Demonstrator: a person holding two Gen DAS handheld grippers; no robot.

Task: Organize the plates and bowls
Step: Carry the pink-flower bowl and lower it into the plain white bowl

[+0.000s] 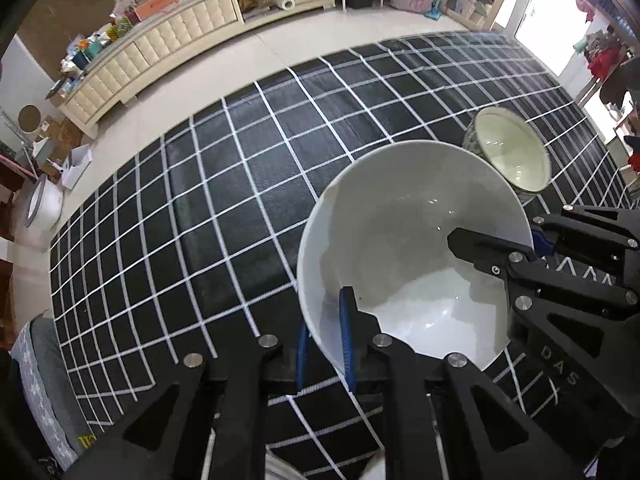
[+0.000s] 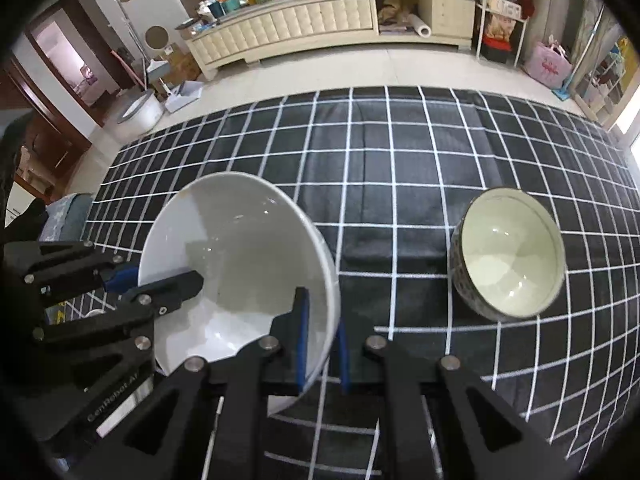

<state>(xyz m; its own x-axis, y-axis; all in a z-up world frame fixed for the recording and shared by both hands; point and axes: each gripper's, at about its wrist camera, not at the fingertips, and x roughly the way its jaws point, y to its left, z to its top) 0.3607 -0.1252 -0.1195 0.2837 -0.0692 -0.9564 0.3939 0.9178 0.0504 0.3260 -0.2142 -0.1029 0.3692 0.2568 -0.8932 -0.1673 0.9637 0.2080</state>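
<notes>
A large white bowl [image 1: 400, 248] [image 2: 240, 248] hangs tilted above the black checked tablecloth, held by both grippers at opposite sides of its rim. My left gripper [image 1: 326, 344] is shut on the near rim, one blue pad inside the bowl and one outside. It shows at the left in the right wrist view [image 2: 140, 280]. My right gripper [image 2: 323, 344] is likewise shut on the rim, and it appears at the right in the left wrist view [image 1: 528, 240]. A smaller patterned bowl [image 1: 512, 152] [image 2: 512, 252] with a pale green inside stands upright on the cloth, apart from both grippers.
The tablecloth [image 2: 400, 168] covers the whole table, with its far edge meeting a tiled floor. A long cream cabinet [image 2: 320, 28] loaded with clutter stands beyond. A grey cushion [image 1: 40, 360] lies by the table's left end. A bit of white ware [image 1: 280, 470] shows under the left gripper.
</notes>
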